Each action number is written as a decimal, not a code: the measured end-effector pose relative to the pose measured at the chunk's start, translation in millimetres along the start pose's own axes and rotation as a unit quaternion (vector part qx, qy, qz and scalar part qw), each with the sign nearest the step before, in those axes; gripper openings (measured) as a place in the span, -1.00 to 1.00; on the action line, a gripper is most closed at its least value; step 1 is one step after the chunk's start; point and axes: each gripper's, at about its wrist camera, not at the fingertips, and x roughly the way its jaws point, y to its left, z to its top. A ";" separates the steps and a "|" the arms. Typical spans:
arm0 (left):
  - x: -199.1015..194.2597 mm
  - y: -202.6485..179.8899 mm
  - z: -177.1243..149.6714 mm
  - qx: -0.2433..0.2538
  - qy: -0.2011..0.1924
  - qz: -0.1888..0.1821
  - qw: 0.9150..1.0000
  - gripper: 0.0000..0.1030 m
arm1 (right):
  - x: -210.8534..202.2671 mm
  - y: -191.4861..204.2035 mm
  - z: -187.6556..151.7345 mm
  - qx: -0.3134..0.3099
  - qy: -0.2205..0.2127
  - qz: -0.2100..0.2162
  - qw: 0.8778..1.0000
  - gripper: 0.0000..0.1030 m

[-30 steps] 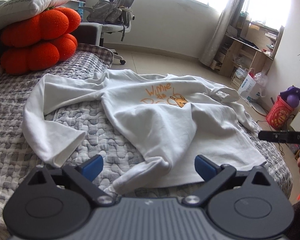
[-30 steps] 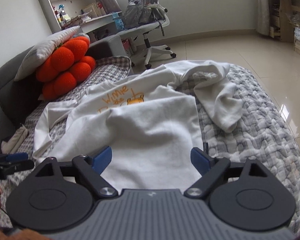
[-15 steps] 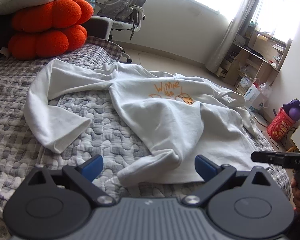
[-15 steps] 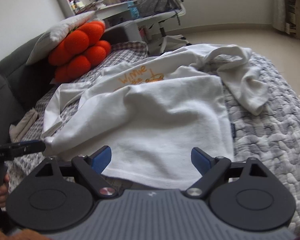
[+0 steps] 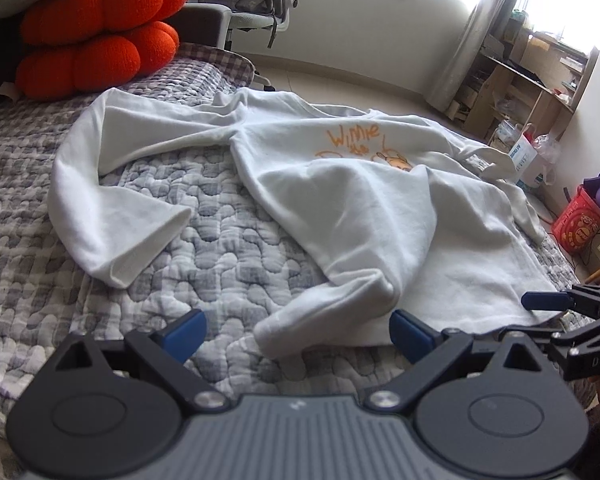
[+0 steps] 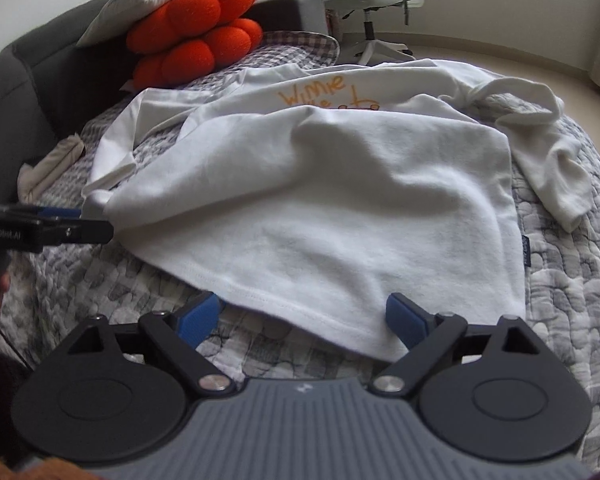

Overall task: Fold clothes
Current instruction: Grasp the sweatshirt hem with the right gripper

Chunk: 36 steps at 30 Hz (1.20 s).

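A white long-sleeved shirt (image 5: 340,200) with orange "Winnie the" print lies rumpled on a grey quilted bed (image 5: 204,248). It also shows in the right wrist view (image 6: 340,200). My left gripper (image 5: 296,330) is open and low over the quilt, its jaws either side of the shirt's bunched hem corner. My right gripper (image 6: 302,318) is open, its jaws astride the shirt's lower hem edge. The right gripper also shows in the left wrist view (image 5: 556,304), and the left one in the right wrist view (image 6: 60,224). One sleeve (image 5: 112,216) lies spread out to the left.
Orange round cushions (image 5: 96,36) and a white pillow sit at the bed's far left. An office chair (image 5: 256,8) stands beyond the bed. Shelves (image 5: 520,80), a red bucket (image 5: 580,224) and floor clutter are off the bed's right side.
Both grippers have dropped lower and moved forward to the shirt's near hem. The left one now sits at the bunched corner, the right one at the hem edge. Both stay open.
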 end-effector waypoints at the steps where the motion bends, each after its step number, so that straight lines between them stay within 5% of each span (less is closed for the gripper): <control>1: 0.2 -0.3 -0.1 0.000 0.000 0.001 1.000 0.91 | 1.0 2.0 -0.8 -0.008 0.002 -0.002 1.000 0.83; 5: 1.2 0.3 -0.2 -0.001 0.003 0.004 1.000 0.91 | 4.0 9.2 -3.3 -0.041 0.001 -0.024 0.999 0.71; 10: 1.2 2.6 0.1 -0.005 0.001 0.004 1.000 0.91 | 4.6 10.5 -3.9 -0.065 -0.011 -0.069 0.995 0.15; 13: 1.2 2.2 -0.1 -0.004 0.000 0.007 1.000 0.91 | 2.6 6.4 -2.1 -0.061 -0.019 -0.078 0.995 -0.36; 14: 1.0 2.0 -0.1 -0.004 -0.001 0.007 1.000 0.91 | 1.4 4.0 -1.1 -0.055 -0.021 -0.079 0.995 -0.72; 18: 0.9 2.2 0.1 -0.005 -0.004 0.007 1.000 0.91 | -4.5 -5.0 1.7 -0.025 -0.034 -0.077 0.996 -0.96; 29: -1.0 6.2 1.5 -0.021 -0.014 -0.002 1.000 0.91 | -38.8 -21.3 8.0 0.015 -0.119 -0.123 0.985 -1.00; 36: -2.3 7.2 2.7 -0.033 -0.014 -0.038 0.999 0.91 | -41.6 -41.5 6.6 0.042 -0.110 -0.149 0.982 -1.00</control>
